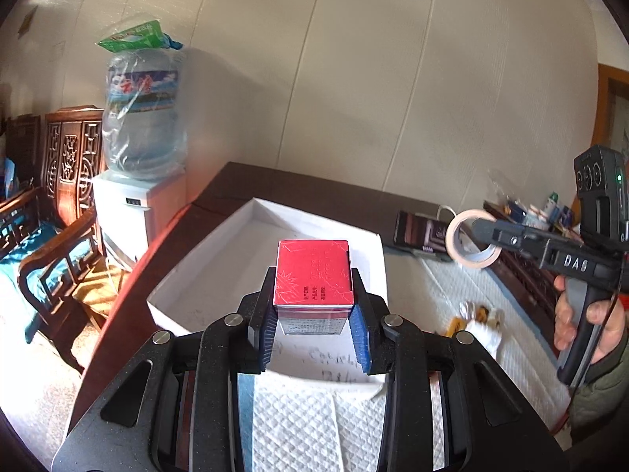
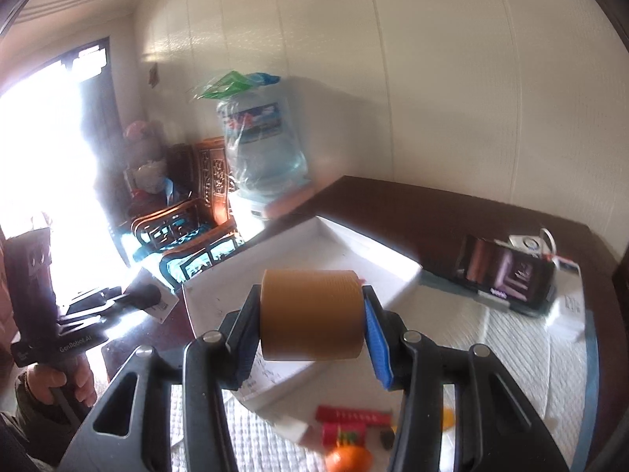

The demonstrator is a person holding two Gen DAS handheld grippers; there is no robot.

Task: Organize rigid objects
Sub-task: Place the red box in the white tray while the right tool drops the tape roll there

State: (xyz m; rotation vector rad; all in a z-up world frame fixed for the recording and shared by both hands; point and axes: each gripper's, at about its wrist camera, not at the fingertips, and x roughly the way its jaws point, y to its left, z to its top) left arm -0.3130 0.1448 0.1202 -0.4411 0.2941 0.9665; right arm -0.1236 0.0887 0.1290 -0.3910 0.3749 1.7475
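The left hand-held gripper (image 1: 312, 306) is clamped on a small red-topped box (image 1: 313, 275), its blue pads (image 1: 359, 334) pressing both sides, and holds it above the open white cardboard box (image 1: 204, 271) on the tabletop (image 1: 275, 181). The right hand-held gripper (image 2: 312, 324) is clamped on a roll of brown tape (image 2: 311, 314), gripped across its flat faces and held above the near corner of the same white box (image 2: 354, 247). Below it, on the quilted white cloth (image 2: 491, 338), lie red blocks (image 2: 352, 419) and an orange fruit (image 2: 348, 458). Farther back a phone (image 2: 505, 271) stands propped with its screen lit. Beyond the tabletop's edge stands a water dispenser (image 1: 135, 204) carrying a plastic-wrapped jug (image 1: 143, 118), beside a carved wooden chair (image 1: 59, 196).
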